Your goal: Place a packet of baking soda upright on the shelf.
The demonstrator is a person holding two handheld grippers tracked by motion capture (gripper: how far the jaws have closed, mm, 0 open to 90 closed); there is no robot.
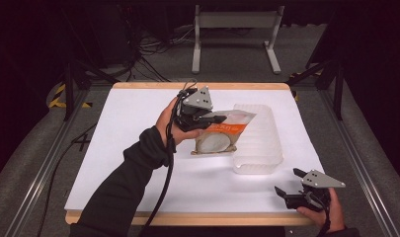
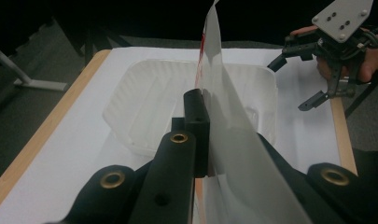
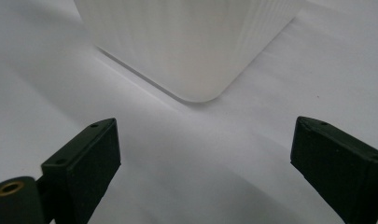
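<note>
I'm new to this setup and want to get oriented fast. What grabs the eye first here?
The left gripper holds a clear pouch with an orange band lifted at mid-table, pinched edge-on between its fingers. Just right of it sits a translucent white plastic tray. The right gripper waits open near the table's front right corner.
</note>
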